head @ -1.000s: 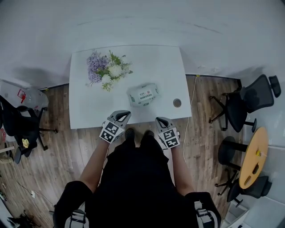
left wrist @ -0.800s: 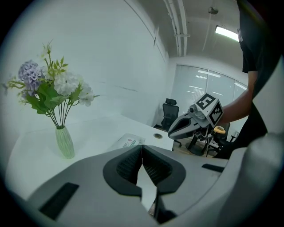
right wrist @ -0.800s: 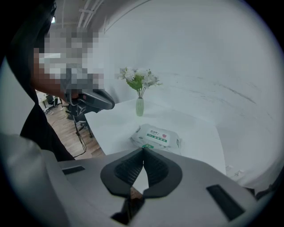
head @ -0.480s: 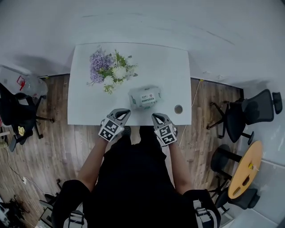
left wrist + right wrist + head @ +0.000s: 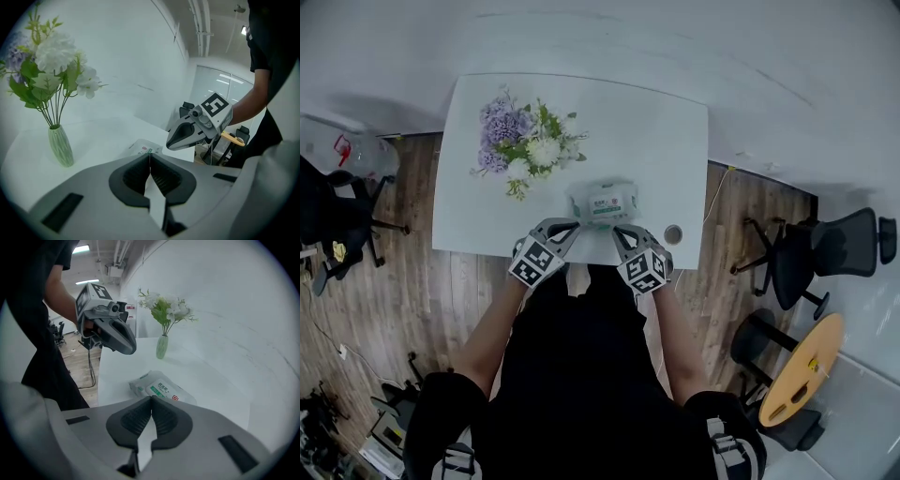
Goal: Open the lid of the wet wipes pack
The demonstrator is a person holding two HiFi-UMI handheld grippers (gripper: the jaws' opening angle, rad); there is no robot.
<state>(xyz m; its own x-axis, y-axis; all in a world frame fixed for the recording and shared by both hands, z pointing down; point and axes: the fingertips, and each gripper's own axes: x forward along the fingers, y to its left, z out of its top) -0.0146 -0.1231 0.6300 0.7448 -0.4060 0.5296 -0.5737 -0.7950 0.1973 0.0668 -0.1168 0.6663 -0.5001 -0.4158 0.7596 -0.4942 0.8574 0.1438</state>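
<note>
Wipes pack txt: too small

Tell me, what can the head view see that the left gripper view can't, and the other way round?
Only the head view shows the wooden floor, the round hole in the tabletop and the marker cube on the left hand-held gripper. Only the left gripper view shows the green vase under the blooms and the ceiling pipes. Both show the white table, the flowers, the wet wipes pack and the right hand-held gripper.
</note>
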